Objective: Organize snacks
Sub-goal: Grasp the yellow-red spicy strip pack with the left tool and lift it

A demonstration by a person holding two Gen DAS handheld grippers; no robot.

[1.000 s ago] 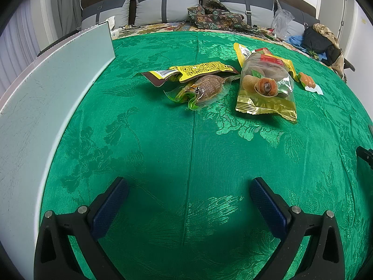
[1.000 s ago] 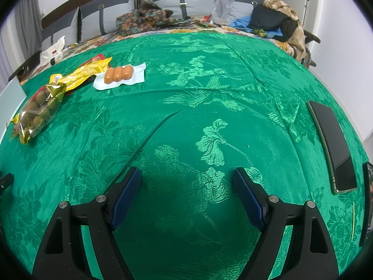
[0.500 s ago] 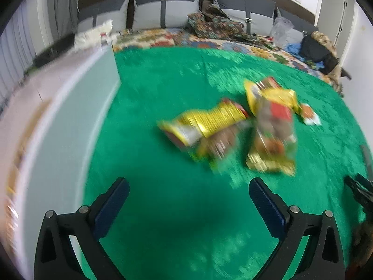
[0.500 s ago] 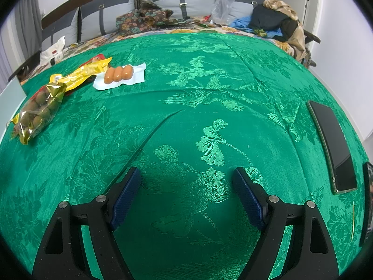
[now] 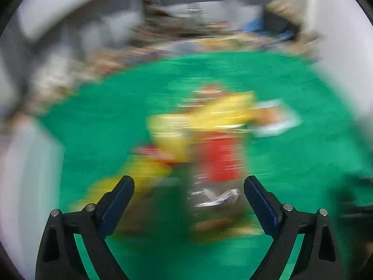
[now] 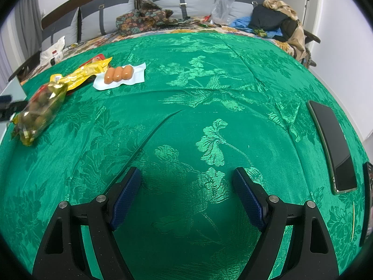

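**Loosely heaped snacks wait at frame left, both grippers empty**

Clearly the snacks have not been sorted: in the right wrist view they lie in one overlapping cluster in the upper left of the frame, which suggests they were dropped there rather than arranged. At the far left edge sits the gold bag of round snacks (image 6: 38,112), slightly smeared. Just right of it and higher, the yellow packet (image 6: 80,75) lies partly under or against that bag, with a red edge showing behind it. Next right is the white sausage pack (image 6: 120,75), flat on the green cloth (image 6: 209,88) and touching the yellow packet's end.

Lower centre, the right gripper (image 6: 186,186) hovers over bare cloth, jaws spread and nothing between them, well apart from the snacks; I judge it is parked out of the way. At the right edge a dark phone (image 6: 332,144) lies flat, apart from everything.

The left wrist view is heavily blurred. Its left gripper (image 5: 188,196) is spread wide and empty, aimed at a yellow-and-red smear of packets in mid-frame, so it is probably the one approaching for the first pick. Which packet it targets cannot be told.
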